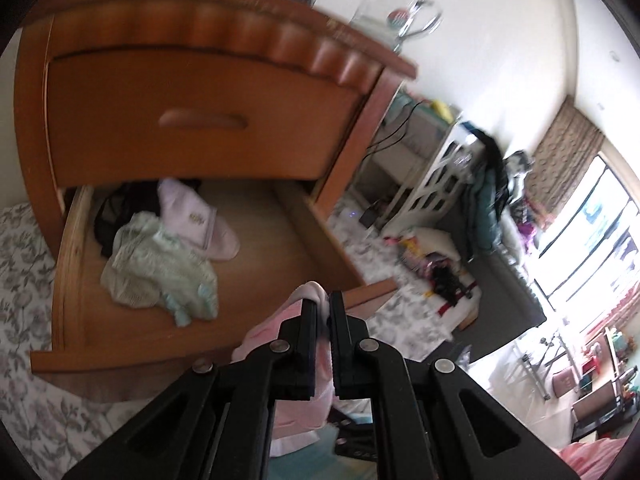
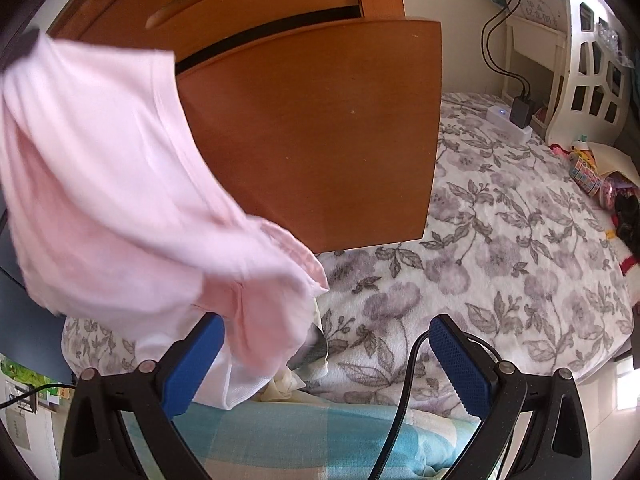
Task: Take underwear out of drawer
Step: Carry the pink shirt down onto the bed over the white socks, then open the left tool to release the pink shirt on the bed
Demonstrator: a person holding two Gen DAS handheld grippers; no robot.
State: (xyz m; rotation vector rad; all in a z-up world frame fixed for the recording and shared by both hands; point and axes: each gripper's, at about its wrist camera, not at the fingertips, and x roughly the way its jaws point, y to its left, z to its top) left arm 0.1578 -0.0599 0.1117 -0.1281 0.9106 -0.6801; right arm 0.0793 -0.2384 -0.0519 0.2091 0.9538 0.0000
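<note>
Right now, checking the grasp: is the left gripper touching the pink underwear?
Touching. The left wrist view shows the left gripper with its jaws shut on a fold of the pink underwear, the cloth pinched between the black fingers.

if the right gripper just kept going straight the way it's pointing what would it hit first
Probably the floral bedspread. The right gripper stands open and empty, aimed down at it; the hanging pink underwear drapes past its left finger and may brush it first. Depth is unclear.
</note>
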